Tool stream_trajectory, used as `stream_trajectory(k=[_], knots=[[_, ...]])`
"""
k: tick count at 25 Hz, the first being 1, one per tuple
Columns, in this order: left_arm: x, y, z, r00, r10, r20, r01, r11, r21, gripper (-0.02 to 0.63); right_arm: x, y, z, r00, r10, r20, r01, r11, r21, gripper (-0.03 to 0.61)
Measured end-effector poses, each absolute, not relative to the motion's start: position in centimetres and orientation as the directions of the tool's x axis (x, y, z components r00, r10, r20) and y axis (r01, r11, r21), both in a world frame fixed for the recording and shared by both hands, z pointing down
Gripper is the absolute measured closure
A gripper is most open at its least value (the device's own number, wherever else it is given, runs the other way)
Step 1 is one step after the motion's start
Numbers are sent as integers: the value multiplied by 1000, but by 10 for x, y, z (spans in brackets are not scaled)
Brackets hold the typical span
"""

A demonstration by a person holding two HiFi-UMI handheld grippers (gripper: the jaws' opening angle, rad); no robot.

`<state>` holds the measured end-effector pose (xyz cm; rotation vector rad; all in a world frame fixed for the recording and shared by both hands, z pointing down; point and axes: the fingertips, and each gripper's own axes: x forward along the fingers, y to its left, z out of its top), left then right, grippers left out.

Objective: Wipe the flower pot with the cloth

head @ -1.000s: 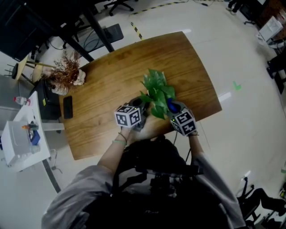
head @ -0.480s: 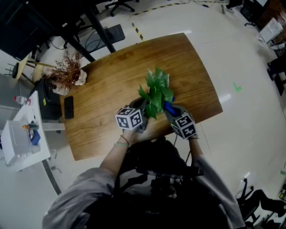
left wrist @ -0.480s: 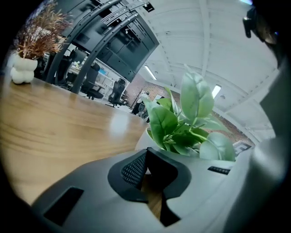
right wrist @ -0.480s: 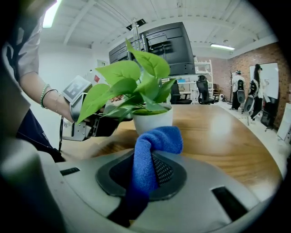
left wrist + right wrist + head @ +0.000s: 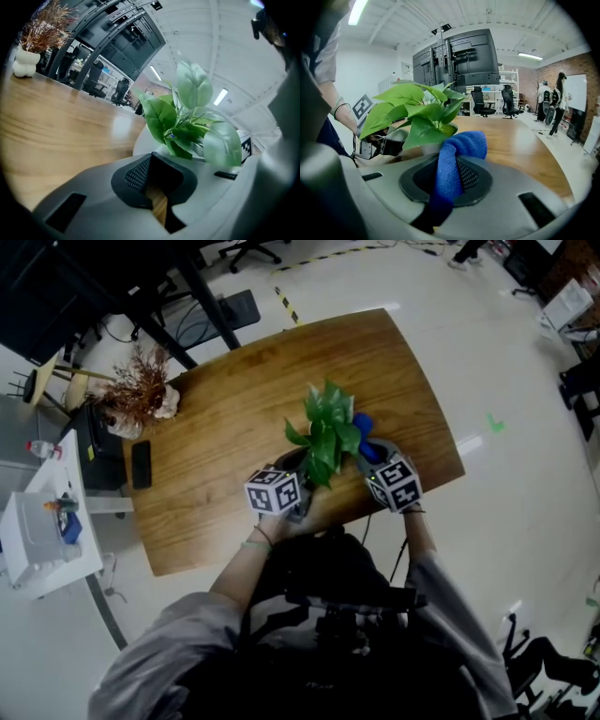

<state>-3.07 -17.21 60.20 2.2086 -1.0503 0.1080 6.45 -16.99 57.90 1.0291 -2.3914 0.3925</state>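
the head view takes in the whole wooden table (image 5: 225,418): the plant's green leaves (image 5: 326,430) near the person's edge, a dried bouquet (image 5: 139,388) and a black phone (image 5: 141,465) well apart at the far left. it hides most of the flower pot (image 5: 149,140) under foliage. the left gripper view shows the pot's pale curved wall just beyond the left gripper (image 5: 157,180), whose jaws sit together with only a sliver of tabletop between them and nothing held. the right gripper view shows the right gripper (image 5: 450,176) clamped on the blue cloth (image 5: 457,154), which bunches above the jaws, right up against the pot's side beneath the leaves; whether it touches cannot be told. that view also catches the other gripper at the pot's opposite side. the pot stands between the two grippers.
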Motion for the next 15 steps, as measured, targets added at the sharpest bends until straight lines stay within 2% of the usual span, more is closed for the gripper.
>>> stream_trajectory(k=[10, 15], knots=[[-62, -204, 603, 603, -717, 349, -759, -384, 525, 609, 9, -137, 612, -642, -494, 586, -684, 715, -147, 521], [-66, -203, 604, 573, -738, 357, -776, -349, 526, 609, 13, -134, 610, -655, -502, 565, -696, 692, -192, 522]])
